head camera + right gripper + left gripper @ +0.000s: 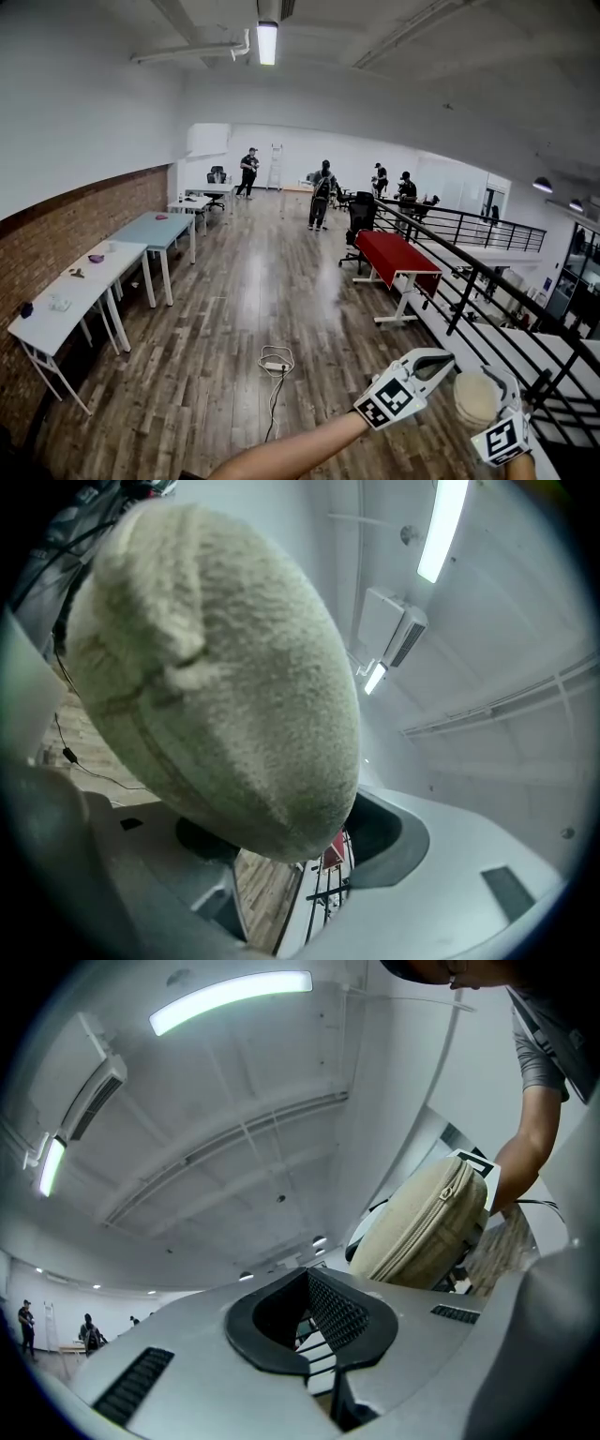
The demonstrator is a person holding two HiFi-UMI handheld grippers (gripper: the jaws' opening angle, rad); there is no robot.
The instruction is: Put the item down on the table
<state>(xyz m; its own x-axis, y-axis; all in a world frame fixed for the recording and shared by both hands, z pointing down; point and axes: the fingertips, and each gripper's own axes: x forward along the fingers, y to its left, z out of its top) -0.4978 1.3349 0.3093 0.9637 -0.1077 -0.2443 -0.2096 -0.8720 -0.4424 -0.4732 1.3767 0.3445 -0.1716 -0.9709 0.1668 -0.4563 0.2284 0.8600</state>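
White surface (56, 314) along brick wall (56, 234) at far left, well apart from both grippers. No surface under pouch, so put-down judged some way off.

Left hand-held gripper (433, 364): jaws apart, nothing between, tilted up just beside pouch, probably kept free.

Beige zipped pouch (474, 401) in air at lower right, clamped in right hand-held gripper (485, 388), jaws spread wide round its bulk.

Pouch fills right gripper view and hides pad contact. Landing spot beyond railing (487, 281) unclear.
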